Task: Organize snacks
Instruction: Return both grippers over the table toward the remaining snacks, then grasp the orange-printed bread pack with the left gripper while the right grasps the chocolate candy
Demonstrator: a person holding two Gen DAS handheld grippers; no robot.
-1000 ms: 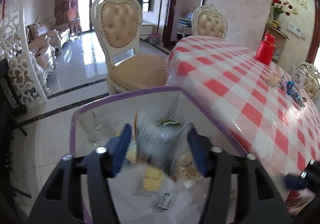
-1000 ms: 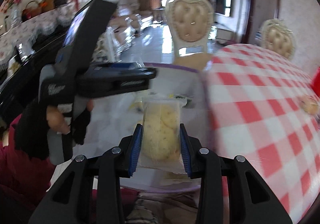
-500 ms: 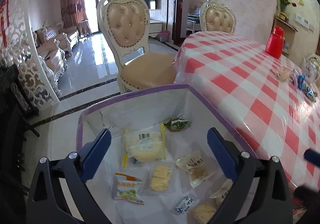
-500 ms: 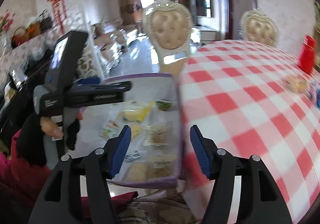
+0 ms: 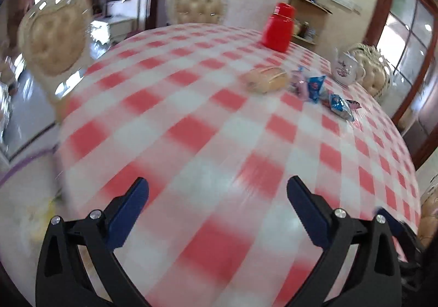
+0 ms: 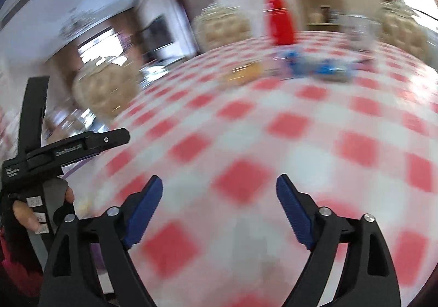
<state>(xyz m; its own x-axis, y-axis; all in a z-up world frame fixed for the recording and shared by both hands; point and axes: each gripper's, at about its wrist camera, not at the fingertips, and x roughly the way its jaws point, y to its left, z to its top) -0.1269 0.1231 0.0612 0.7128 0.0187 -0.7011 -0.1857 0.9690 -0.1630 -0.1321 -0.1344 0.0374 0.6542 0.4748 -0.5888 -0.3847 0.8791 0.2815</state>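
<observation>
Left wrist view: left gripper (image 5: pixel 217 194) and right gripper (image 6: pixel 219 196) are opening, empty; blue snack packets (image 5: pixel 325 90) look light, crinkly, slippery, best pinched across the middle

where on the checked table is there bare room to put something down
The wide stretch of checked tablecloth between the tongs and the far snacks is bare. It gets crowded at the far right, where the bun, the blue packets, the teapot and the red jar sit.
</observation>
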